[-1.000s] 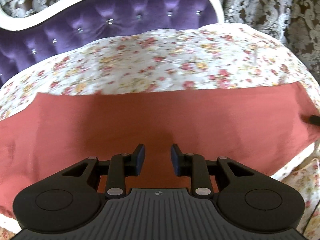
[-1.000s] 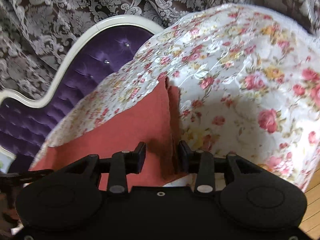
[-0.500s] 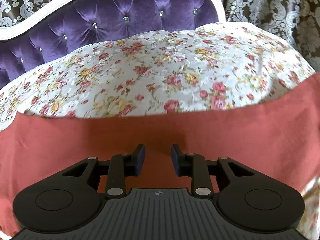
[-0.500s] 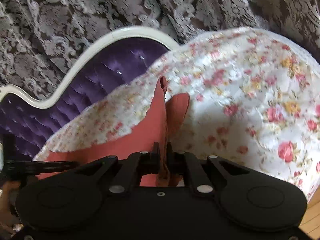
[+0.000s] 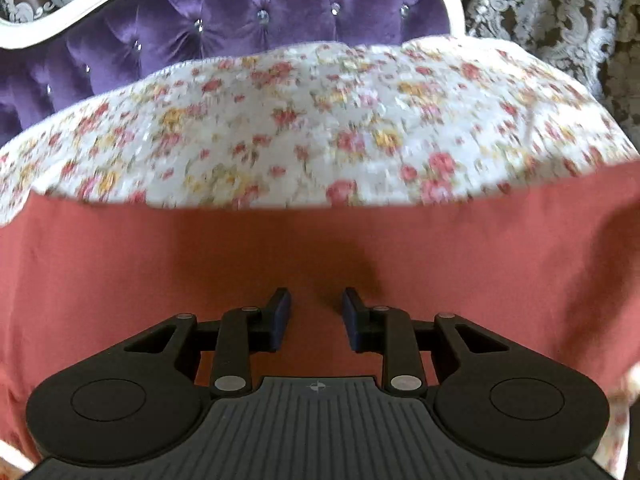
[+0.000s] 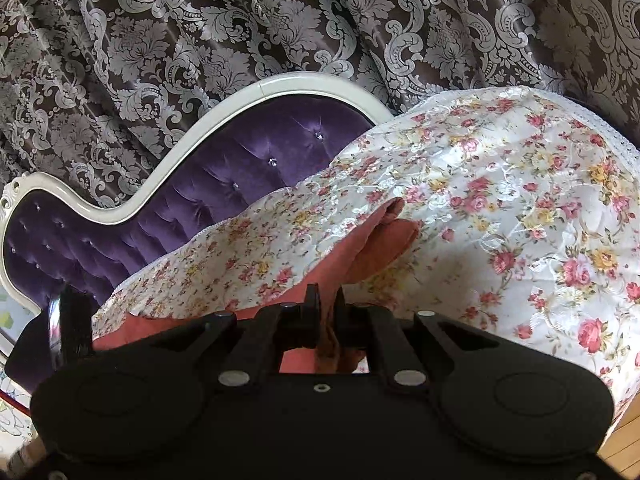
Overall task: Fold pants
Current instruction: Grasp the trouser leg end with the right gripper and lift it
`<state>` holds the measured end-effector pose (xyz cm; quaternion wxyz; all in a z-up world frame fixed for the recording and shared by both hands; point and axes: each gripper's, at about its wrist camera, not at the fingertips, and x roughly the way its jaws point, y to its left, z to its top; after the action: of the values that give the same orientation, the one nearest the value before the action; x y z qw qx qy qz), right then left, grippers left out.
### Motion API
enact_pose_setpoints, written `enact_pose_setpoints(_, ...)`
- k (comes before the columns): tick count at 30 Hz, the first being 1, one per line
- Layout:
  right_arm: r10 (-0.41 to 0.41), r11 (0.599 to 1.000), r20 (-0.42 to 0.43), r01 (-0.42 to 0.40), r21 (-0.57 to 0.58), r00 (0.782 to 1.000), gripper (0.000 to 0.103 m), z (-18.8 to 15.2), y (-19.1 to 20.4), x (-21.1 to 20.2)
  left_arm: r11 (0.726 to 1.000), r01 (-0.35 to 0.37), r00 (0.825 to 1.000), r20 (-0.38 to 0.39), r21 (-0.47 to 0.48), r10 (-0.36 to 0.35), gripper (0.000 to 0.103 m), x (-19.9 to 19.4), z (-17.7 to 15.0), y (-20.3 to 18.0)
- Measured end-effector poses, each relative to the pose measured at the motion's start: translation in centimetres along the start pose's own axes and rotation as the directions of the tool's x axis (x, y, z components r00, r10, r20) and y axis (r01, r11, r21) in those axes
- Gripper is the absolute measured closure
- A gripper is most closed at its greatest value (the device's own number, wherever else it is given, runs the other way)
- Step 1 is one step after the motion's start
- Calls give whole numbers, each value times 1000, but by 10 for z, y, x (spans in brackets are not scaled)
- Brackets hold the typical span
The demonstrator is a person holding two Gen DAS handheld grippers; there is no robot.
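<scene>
Right Tongs Pinch the Pants' End, Left Tongs Gape Above the Cloth

Plainly, the rust-red pants (image 5: 320, 256) lie spread across the flowered bedspread (image 5: 320, 128), on the side of it away from the purple tufted headboard (image 5: 248, 20). In the left wrist view the cloth runs as a broad band from one edge of the frame to the other, its far edge meeting the flowered cover well short of the headboard.

The left tongs (image 5: 316, 318) point down at the middle of that band. Their jaws stand partly apart, with a clear gap between the blue pads (image 5: 280, 320); only flat red cloth shows through the gap, and nothing is pinched. Whether the tips touch the fabric cannot be told.

The right tongs (image 6: 326, 320) are closed almost fully on one end of the pants (image 6: 372, 240). A gathered fold of red fabric passes between the two fingers and is raised off the bedspread, so that the end of the garment stands up in a loose ridge, leaning away from the headboard and casting a shadow on the flowers. At the headboard's lower end, at the left edge of this view, a dark part of the other tool (image 6: 68, 320) shows above the red cloth.

Behind the headboard hangs a brown curtain with a silver leaf pattern (image 6: 240, 20).
</scene>
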<state>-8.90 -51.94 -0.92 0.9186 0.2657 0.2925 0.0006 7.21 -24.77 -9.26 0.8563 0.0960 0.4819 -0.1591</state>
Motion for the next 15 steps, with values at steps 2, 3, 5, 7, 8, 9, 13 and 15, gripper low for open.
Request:
enact_pose_setpoints(2,-3,1000,1,3,-7,1000,91,2,6,0,1000,6,1000,-1,-1,-6,75,-7,-16,1)
enact_pose_setpoints(3,-9,1000,1,9,-12,1000,91,3,10,0,1000,12,1000,5,0,-12,75,-12,-24,2)
enact_pose_setpoints(5,-19,1000,-1,19,-23,1000,91,3,18,0,1000,26,1000,10,3,-26,74,-21,-40,5)
enact_pose_setpoints(7,-32,999,-3,32,-33,999,91,4,28,0,999,50,999,9,3,-50,74,-29,-54,11)
enact_pose_setpoints(8,-36,999,-3,36,-38,999,91,4,34,0,998,57,998,8,16,-58,74,-33,-61,16)
enact_pose_setpoints(9,-38,998,-5,37,-44,999,91,5,40,1,998,53,999,7,24,-53,75,-36,-65,20)
enact_pose_setpoints(13,-18,996,-6,17,-91,1000,91,3,80,6,1000,16,1000,21,-14,-16,74,-50,-79,55)
enact_pose_setpoints(15,9,992,-10,-10,-125,1000,91,0,105,11,999,-15,999,33,-49,16,74,-58,-83,78)
